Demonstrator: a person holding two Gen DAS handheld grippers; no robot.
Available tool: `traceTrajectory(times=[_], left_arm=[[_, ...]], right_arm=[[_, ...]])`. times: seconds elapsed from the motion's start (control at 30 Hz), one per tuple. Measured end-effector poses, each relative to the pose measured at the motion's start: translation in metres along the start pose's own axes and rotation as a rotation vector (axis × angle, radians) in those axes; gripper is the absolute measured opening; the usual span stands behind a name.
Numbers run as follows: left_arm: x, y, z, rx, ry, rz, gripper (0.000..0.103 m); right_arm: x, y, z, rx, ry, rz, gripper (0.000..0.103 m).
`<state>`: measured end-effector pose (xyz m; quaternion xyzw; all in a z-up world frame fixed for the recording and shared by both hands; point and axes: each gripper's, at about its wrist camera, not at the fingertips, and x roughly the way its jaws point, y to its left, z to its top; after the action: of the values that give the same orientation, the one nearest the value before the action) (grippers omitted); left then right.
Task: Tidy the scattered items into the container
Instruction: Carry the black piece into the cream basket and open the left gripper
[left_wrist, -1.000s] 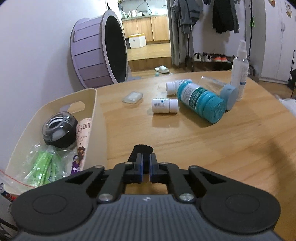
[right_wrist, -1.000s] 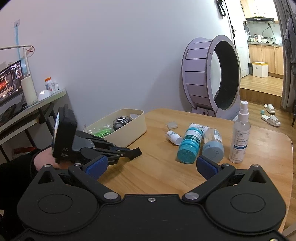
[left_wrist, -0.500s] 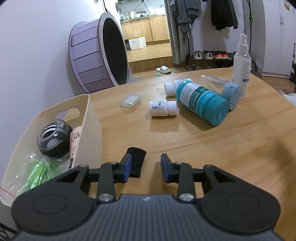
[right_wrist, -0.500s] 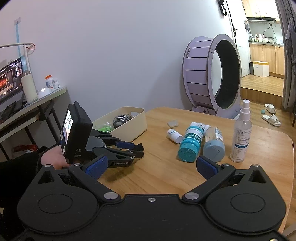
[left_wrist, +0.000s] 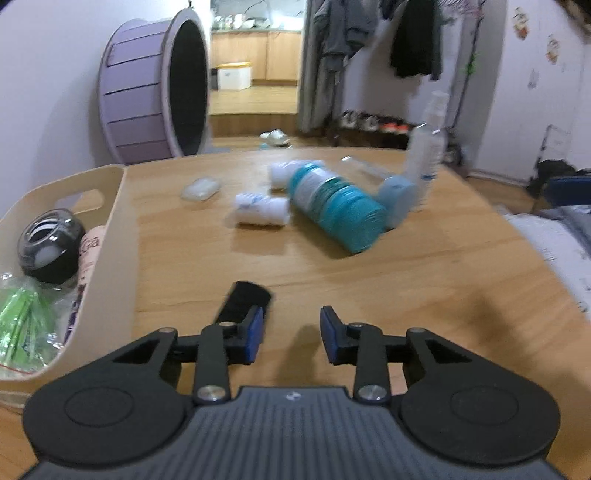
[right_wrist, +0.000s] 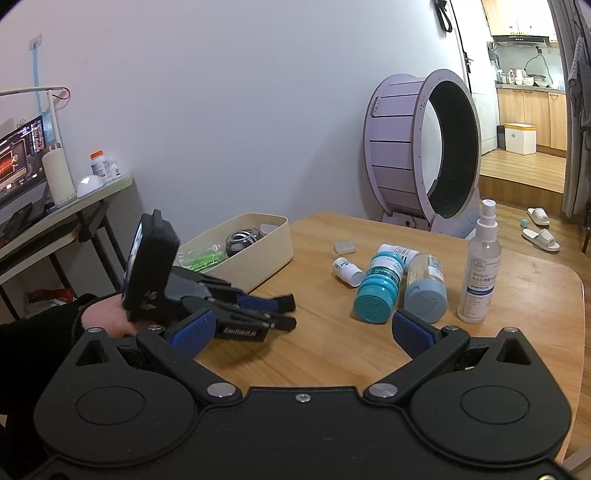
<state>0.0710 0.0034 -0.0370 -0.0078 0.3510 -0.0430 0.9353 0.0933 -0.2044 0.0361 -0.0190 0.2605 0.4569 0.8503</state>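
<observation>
Through the left wrist view, my left tongs (left_wrist: 291, 334) stood parted over the wooden surface (left_wrist: 424, 288) with nothing between the pads; a strip of black stuff clung to the outer side of the left finger. The cream container (left_wrist: 110, 236) sat just to their left, already holding a gyro ball (left_wrist: 48, 249), a pink packet and a bag of green sticks. Farther out lay the scattered items: a small white bottle (left_wrist: 262, 214), the teal bottle (left_wrist: 336, 210) on its side touching a blue-capped jar (left_wrist: 395, 197), a clear little case (left_wrist: 201, 188), and a spray bottle (left_wrist: 426, 147) upright behind them, somewhat blurred.

Through the right wrist view, my right tongs (right_wrist: 299, 328) were spread wide and empty, low over the near edge of the surface. The same litter lay ahead, well apart from the container.

I judged myself between pickups. The next move called for carrying the left tongs forward to the small white bottle, nearest of the lot, and straddling its body crosswise.
</observation>
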Motion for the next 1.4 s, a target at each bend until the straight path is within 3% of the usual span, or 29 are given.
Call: traceTrajectory(times=[0.17,0.33,0.47,0.63,0.8,1.0,1.23,1.4], left_arm=[[-0.009,-0.01,0.005,0.061,-0.066,0.062,0.038],[0.009,0.0,0.011,0.051,-0.024,0.135,0.038],[0.019,0.009,0.006,0.018,0.041,0.106,0.036],[0.012,0.011,0.0,0.012,0.015,0.064,0.021],[-0.004,0.013,0.001,-0.003,-0.041,0.046,0.015],[-0.046,0.023,0.003,0.0,-0.116,0.039,0.015],[-0.098,0.069,0.008,-0.051,-0.195,0.118,0.015],[-0.095,0.098,0.015,-0.063,-0.185,0.175,0.02]], right_arm=[[-0.001,-0.001,0.0,-0.002,-0.003,0.004,0.103],[-0.001,-0.003,-0.001,0.002,-0.001,-0.002,0.103],[-0.001,-0.004,-0.001,0.003,-0.002,0.001,0.103],[-0.001,-0.004,-0.001,0.004,-0.002,0.001,0.103],[0.0,-0.002,-0.001,0.001,0.002,0.002,0.103],[0.002,0.0,0.0,0.001,0.002,0.009,0.103],[0.007,0.007,0.002,0.008,-0.025,0.043,0.103],[0.012,0.012,0.005,0.016,-0.04,0.063,0.103]])
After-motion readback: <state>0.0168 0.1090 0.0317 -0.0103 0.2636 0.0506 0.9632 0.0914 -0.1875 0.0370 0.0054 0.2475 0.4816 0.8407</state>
